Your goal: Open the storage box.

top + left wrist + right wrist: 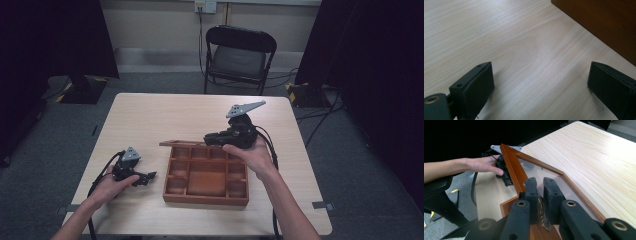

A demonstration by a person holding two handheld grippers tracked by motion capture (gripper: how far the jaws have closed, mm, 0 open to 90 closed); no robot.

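Item: lid (pixel 541 173), clear panel in wooden frame, raised on edge over far rim of compartment tray (pixel 205 197) | right gripper (pixel 540 185) clamped on lid | left gripper (pixel 540 82) wide, empty, left of tray | risk: thin-edge grip may slip, dropping lid onto tray.

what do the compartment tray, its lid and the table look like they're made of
The tray looks like reddish-brown wood with a smooth stained finish. The lid seems to be a clear pane, plastic or glass, in a matching wooden frame: the table shows through it. The table is pale, with printed-looking grain, probably laminate.
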